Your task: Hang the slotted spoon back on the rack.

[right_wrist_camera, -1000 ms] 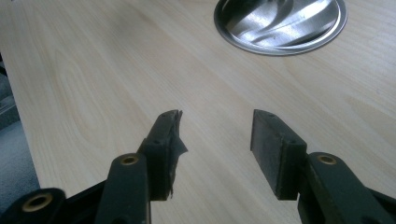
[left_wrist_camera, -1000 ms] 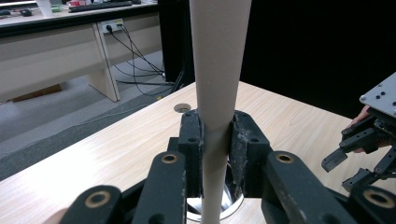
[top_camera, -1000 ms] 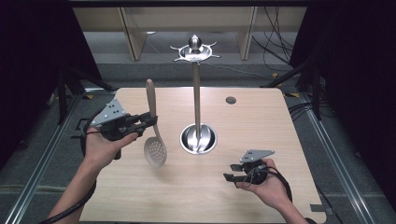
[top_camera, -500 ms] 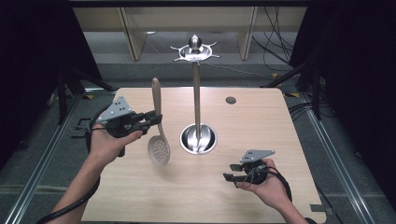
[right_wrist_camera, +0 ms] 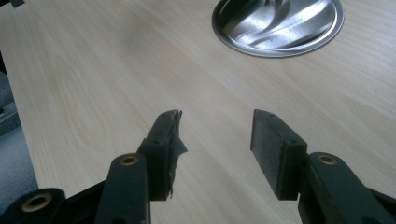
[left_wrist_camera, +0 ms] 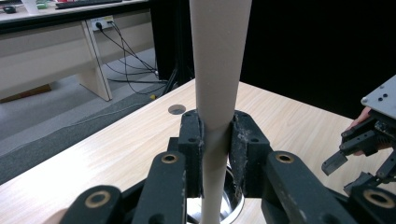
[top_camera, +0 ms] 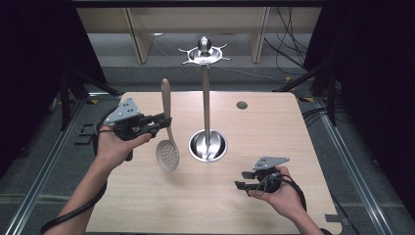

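A pale wooden table (top_camera: 147, 205) fills the centre of the high view, and at mid-frame rises a tall steel utensil stand (top_camera: 206, 107) — round dished base, slim pole, hooked crown near the top edge. Left of the pole, the left gripper (top_camera: 161, 120) holds a slotted spoon (top_camera: 167, 147) upright and clear of the table, jaws clamped on its beige handle, perforated bowl hanging down. In the left gripper view the handle (left_wrist_camera: 215, 93) runs straight up between the pads. At lower right the right gripper (top_camera: 241, 185) rests low over the table, jaws wide and empty.

The job appears to be hanging the spoon on the crown: it likely needs lifting high and keeping plumb — the pole stands just beside it and could be knocked. A small round port (top_camera: 242, 105) sits at the table's far edge.
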Action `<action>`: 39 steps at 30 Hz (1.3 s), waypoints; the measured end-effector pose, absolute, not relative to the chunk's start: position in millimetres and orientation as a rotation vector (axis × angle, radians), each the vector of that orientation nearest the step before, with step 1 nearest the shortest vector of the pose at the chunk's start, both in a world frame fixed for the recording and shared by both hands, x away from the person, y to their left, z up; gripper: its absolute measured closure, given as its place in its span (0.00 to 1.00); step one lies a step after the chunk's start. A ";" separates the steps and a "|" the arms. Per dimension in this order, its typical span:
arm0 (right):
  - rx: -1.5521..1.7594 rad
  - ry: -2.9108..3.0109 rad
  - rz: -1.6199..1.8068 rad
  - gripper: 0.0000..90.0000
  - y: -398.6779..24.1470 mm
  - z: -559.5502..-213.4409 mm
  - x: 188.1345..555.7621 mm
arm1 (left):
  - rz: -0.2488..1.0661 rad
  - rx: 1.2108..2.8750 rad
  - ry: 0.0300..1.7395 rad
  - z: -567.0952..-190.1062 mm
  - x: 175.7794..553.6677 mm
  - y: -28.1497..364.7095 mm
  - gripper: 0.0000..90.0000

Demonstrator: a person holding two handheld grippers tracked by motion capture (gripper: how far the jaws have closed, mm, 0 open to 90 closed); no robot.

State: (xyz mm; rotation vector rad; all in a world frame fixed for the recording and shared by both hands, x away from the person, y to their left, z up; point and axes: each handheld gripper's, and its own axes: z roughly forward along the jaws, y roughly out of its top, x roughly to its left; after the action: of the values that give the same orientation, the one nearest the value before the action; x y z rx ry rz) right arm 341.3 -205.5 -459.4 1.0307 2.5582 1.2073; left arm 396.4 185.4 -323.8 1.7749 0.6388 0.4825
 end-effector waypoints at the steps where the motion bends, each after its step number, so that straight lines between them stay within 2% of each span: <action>1: 1.034 2.558 1.204 0.58 -205.5 -459.5 341.2 | 0.479 1.771 0.635 -323.8 397.2 184.6 0.83; 14: 1.029 2.555 1.202 0.58 -206.6 -460.0 341.9 | 0.503 1.789 0.625 -314.1 407.2 181.7 0.83; 39: 1.008 2.558 1.187 0.58 -205.8 -458.3 341.0 | 0.438 1.800 0.597 -296.1 421.9 172.1 0.83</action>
State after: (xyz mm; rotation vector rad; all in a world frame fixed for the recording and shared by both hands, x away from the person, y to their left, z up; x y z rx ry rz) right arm 341.0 -205.8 -458.3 1.0076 2.5585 1.1871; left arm 421.9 172.1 -296.1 1.7999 0.5970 0.4378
